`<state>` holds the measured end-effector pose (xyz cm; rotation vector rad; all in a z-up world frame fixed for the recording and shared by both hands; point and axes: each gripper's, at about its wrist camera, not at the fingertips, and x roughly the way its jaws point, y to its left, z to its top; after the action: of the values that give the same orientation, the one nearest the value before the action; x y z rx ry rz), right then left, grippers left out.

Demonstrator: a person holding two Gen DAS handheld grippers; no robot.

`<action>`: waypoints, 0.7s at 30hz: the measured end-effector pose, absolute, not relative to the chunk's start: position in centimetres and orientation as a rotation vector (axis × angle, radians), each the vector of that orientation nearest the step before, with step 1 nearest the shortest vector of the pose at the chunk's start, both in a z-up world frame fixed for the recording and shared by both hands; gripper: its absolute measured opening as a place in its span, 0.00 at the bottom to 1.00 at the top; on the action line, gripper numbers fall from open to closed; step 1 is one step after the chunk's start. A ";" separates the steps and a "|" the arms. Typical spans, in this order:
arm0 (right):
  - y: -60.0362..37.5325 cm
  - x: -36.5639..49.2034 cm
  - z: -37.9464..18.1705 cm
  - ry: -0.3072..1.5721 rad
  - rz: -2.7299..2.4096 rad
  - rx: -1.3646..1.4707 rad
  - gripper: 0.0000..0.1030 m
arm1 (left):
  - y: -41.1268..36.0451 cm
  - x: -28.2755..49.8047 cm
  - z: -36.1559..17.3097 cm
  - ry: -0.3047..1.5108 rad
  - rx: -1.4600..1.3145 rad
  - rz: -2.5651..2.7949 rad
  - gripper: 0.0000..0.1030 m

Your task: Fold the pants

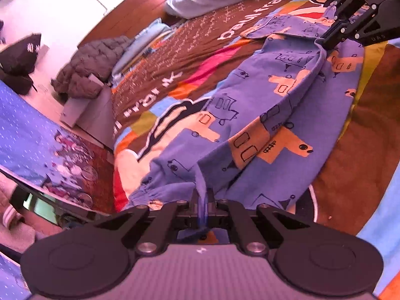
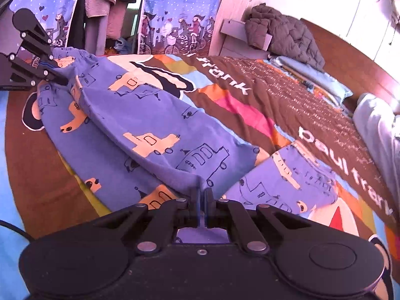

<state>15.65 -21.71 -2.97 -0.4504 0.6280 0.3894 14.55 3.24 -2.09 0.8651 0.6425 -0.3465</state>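
Blue pants (image 1: 262,115) printed with orange trucks lie on a colourful bedspread (image 1: 175,57). My left gripper (image 1: 202,195) is shut on the pants' edge near the elastic waistband, and the cloth rises in a raised fold toward my right gripper (image 1: 327,41), seen at the upper right. In the right wrist view, my right gripper (image 2: 202,195) is shut on the pants (image 2: 150,125) near the leg end, with the left gripper (image 2: 61,80) shut on the waist end at upper left. One leg (image 2: 287,175) lies flat to the right.
A grey padded jacket (image 2: 282,35) lies on a box beside the bed. Folded blue bedding (image 2: 315,80) lies along the far edge. A person's grey-clad leg (image 2: 377,122) rests on the bed at right. A clothes rack with hanging garments (image 2: 110,5) stands behind.
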 end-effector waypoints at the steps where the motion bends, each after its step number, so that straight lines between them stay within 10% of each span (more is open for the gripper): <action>1: -21.6 15.6 -2.9 0.619 0.383 -0.457 0.01 | 3.2 14.4 -2.2 0.633 0.877 -0.347 0.02; 21: -20.6 12.5 -3.5 0.668 0.451 -0.510 0.01 | 4.7 12.9 -4.5 0.643 1.103 -0.421 0.07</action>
<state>12.48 -20.60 -3.52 -0.5101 0.6677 0.4509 12.88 4.66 -4.51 1.1033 0.6431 -0.4214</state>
